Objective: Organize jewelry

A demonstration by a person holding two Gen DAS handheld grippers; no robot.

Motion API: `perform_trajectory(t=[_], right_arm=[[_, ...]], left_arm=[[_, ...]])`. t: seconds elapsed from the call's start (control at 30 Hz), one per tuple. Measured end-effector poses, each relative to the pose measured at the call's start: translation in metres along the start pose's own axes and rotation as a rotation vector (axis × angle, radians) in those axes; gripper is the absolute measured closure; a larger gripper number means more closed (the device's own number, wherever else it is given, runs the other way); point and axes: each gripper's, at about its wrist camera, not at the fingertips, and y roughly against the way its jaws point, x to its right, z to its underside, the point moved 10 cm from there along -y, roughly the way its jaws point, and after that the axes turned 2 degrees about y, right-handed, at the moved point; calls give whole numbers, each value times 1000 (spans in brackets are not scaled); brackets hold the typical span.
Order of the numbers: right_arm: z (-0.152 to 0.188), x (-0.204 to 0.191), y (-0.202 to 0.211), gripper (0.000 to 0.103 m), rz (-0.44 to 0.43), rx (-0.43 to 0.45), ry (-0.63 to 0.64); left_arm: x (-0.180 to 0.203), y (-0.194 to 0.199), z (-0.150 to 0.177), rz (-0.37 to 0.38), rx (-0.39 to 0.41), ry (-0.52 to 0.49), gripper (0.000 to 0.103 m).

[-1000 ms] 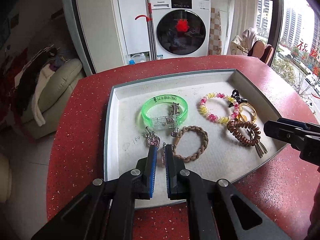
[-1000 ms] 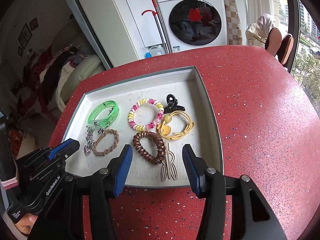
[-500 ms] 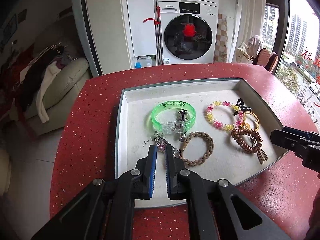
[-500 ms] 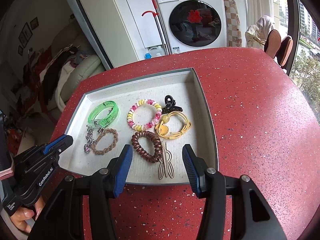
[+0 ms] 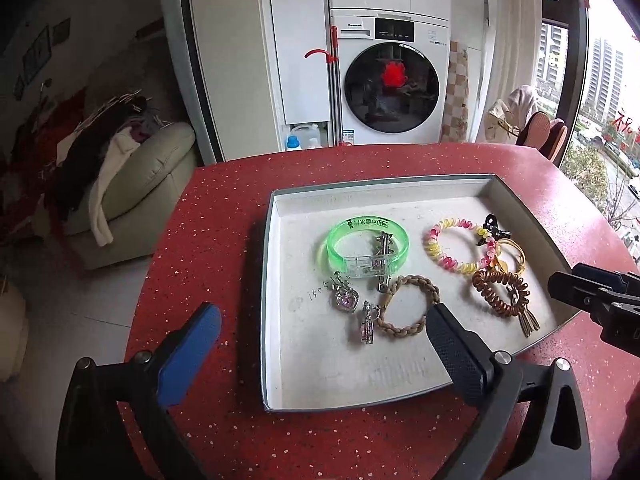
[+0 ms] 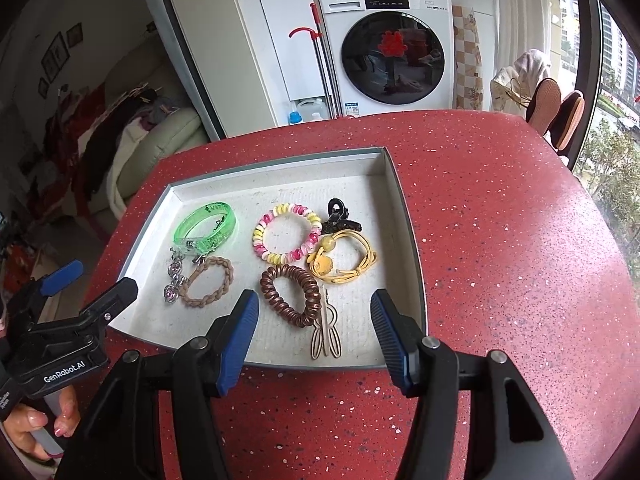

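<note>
- The tray [image 6: 404, 216] sits on the red table [image 6: 500, 240], and every piece of jewelry lies flat inside it.
- At the tray's left side, the heart charms [image 6: 173, 280] run in a line from the green bangle [image 6: 206, 226] toward the near rim; in the left wrist view one charm [image 5: 366, 326] lies lengthwise toward the camera.
- The braided bracelet [image 6: 208, 282] lies just right of the charms, touching them.
- The left gripper [image 5: 320, 344] has just been opening and now stands spread wide and empty: its left pad is over the table outside the tray's left wall, its right pad over the tray floor beside the braided bracelet. The charms lie ahead, between the pads, untouched.
- In mid tray lie the pink-yellow coil [image 6: 286, 234] and, nearer, the brown coil [image 6: 292, 296].
- The wooden hairpin [image 6: 326, 336] lies by the near rim, long axis toward the camera, prongs nearest.
- The right gripper [image 6: 314, 332] has also just been opening; it grips nothing, and the hairpin and brown coil lie between its pads.
- At the tray's right side are the yellow cord [image 6: 344, 264] and the black clip [image 6: 340, 218].
</note>
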Motion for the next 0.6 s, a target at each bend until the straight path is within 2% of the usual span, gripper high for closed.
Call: perform_trajectory(t=[0.07,0.1,0.23,0.6], right_arm=[[-3,-2,7,3,4,42,11],[-5,-3,9,0,1,58,11],[-8,-3,17,0,-4,108,-6],[5,1,35,0,43,117,7]], left_arm=[[0,1,5,-3,-2,0,0],[1,2,7,-2,-3,0,0],[2,8,12,-4,-2,1,0],[-3,36,23,-28,31,24,0]])
